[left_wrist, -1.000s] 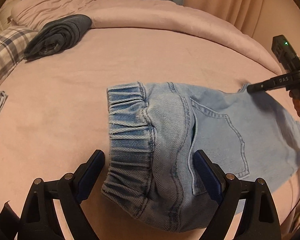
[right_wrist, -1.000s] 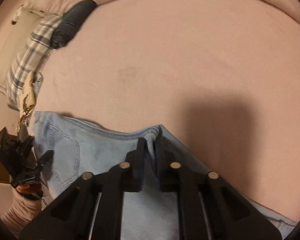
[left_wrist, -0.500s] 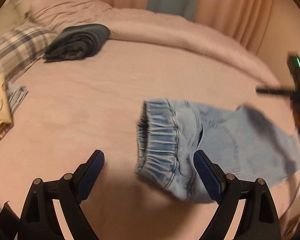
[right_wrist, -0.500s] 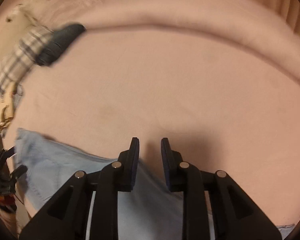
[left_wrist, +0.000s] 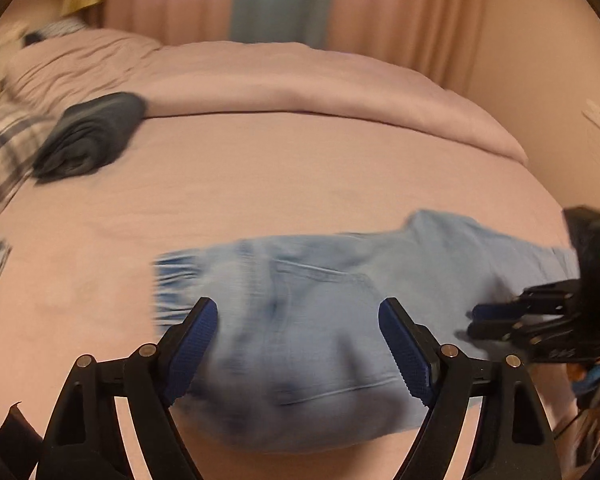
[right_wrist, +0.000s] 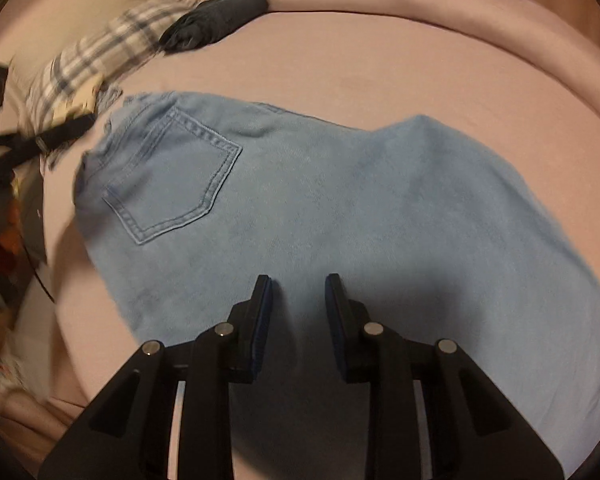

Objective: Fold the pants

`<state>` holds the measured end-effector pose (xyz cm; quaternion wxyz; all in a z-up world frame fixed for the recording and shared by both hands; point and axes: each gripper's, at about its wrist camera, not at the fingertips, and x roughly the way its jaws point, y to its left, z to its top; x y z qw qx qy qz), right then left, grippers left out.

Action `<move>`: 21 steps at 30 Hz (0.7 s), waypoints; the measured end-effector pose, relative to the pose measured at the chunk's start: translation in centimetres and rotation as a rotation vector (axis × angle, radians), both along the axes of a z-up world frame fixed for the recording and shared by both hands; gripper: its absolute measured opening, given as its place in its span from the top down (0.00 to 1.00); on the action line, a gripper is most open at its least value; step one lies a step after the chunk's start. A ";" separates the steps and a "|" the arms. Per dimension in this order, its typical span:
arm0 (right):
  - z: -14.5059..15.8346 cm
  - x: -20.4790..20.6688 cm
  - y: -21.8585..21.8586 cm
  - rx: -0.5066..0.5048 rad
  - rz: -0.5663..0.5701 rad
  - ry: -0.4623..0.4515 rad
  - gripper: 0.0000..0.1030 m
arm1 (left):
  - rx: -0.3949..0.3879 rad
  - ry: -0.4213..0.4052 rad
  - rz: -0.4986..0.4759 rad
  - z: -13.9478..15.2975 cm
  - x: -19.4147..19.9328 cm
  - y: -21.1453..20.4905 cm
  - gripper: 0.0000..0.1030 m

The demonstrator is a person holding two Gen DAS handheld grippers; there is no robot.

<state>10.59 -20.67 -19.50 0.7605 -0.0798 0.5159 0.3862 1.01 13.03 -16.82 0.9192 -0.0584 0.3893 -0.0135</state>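
Light blue denim pants (left_wrist: 320, 312) lie folded on the pink bed, with the elastic waistband at the left and a back pocket (right_wrist: 176, 184) facing up. My left gripper (left_wrist: 298, 340) is open and empty, held above the waistband end. My right gripper (right_wrist: 298, 300) is open a little and empty, held above the plain leg part of the pants (right_wrist: 380, 220). The right gripper also shows at the right edge of the left wrist view (left_wrist: 472, 320). The left gripper shows at the left edge of the right wrist view (right_wrist: 80, 124).
A folded dark grey garment (left_wrist: 88, 140) lies at the back left of the bed. A plaid pillow (right_wrist: 96, 60) sits beside it. A rolled pink duvet (left_wrist: 300, 80) runs along the far side. Curtains hang behind it.
My right gripper has let go of the pants edge, opened and pulled back above the cloth. My left gripper has lifted and drawn back. The pants now lie flat.
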 end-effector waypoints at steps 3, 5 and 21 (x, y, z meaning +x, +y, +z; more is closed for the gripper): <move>1.5 -1.4 -2.9 0.046 -0.078 -0.052 0.73 | 0.020 -0.004 -0.079 -0.2 0.3 -2.9 0.18; 1.8 -2.9 -4.3 0.009 -0.130 -0.118 0.73 | 0.030 0.025 -0.137 -1.0 0.7 -4.6 0.18; 1.3 -7.7 -25.0 0.313 -0.737 0.156 0.61 | 0.013 0.090 -0.471 -2.5 -0.7 -13.9 0.18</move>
